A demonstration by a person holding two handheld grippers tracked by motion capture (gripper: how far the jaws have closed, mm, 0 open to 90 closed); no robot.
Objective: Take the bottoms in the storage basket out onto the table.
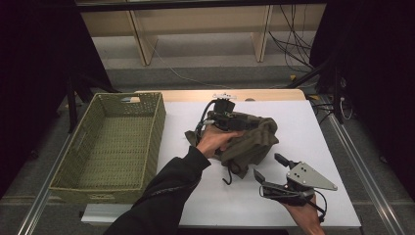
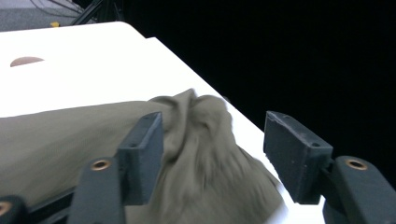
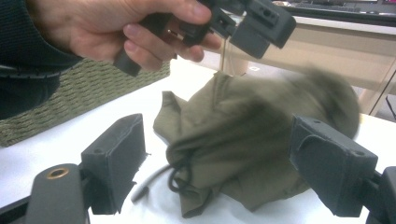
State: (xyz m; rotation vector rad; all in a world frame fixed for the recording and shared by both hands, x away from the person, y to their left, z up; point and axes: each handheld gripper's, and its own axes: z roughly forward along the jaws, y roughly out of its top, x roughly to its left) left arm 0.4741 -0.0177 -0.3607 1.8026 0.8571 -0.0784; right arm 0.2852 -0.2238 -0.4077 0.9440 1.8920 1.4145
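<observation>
**Ana:** Across the bench [image 1: 323, 147] lies a white sheet; a strip of bare pale wood shows along its far edge; what sits on it?

**Ben:** An olive-green garment [image 1: 249, 142], crumpled in a heap near the middle of the bench; a dark drawstring [image 3: 180, 175] curls out from its near side; a woven basket [image 1: 78, 171] of the same greenish tone stands at the left end, well apart from the cloth.

**Ana:** And the claws?

**Ben:** The left claw [image 2: 212, 154] hangs over the far part of the garment, jaws spread with cloth beneath and between them, pads not pressing; the right claw [image 1: 270, 167] rests near the front edge, just beside the heap, jaws spread and holding nothing.

**Ana:** What of the room?

**Ben:** Dark curtains [image 1: 372, 73] close both sides; beyond the bench a grey floor [image 1: 205, 54] runs to pale wooden furniture legs [image 1: 142, 44]; black cables [image 1: 293, 44] trail down at the far right; metal rails [image 1: 357, 161] flank the bench.
</observation>
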